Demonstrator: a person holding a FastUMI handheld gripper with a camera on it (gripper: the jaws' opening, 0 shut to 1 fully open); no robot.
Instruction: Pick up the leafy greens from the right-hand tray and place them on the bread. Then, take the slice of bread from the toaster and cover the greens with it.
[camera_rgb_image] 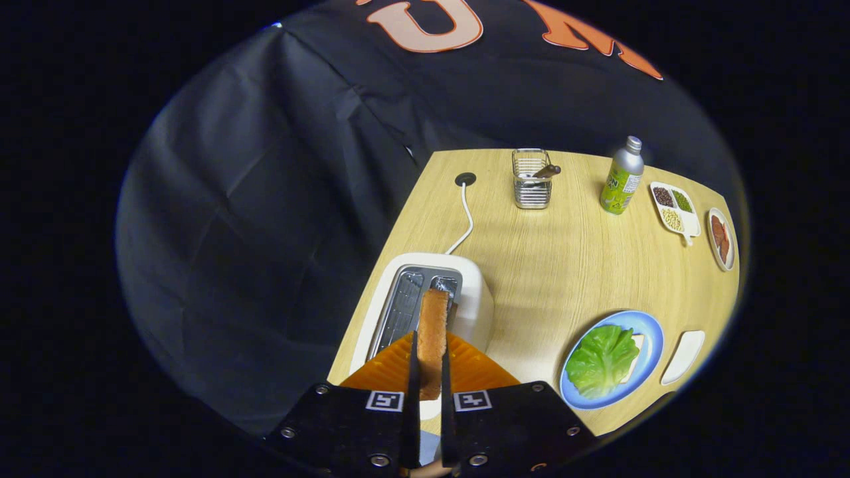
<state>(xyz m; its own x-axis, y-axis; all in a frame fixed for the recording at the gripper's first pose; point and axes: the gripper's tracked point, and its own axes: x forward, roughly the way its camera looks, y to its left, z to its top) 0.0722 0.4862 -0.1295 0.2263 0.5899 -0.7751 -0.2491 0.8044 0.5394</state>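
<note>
Gripper (425, 362) clamped edge-on around bread slice (432, 335), both fingers pressing its faces, held above toaster (431, 302), probably so it clears the slot before moving. Leafy greens (602, 360) already lie on blue plate (647, 332), just right of the toaster, covering the bottom bread; only a pale corner peeks out. Slice's lower end sits hidden between the fingers.

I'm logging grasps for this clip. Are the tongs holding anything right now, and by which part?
Yes. The tongs are shut on the bread slice, pinching its two flat faces at the near end. The slice stands on edge above the toaster.
</note>
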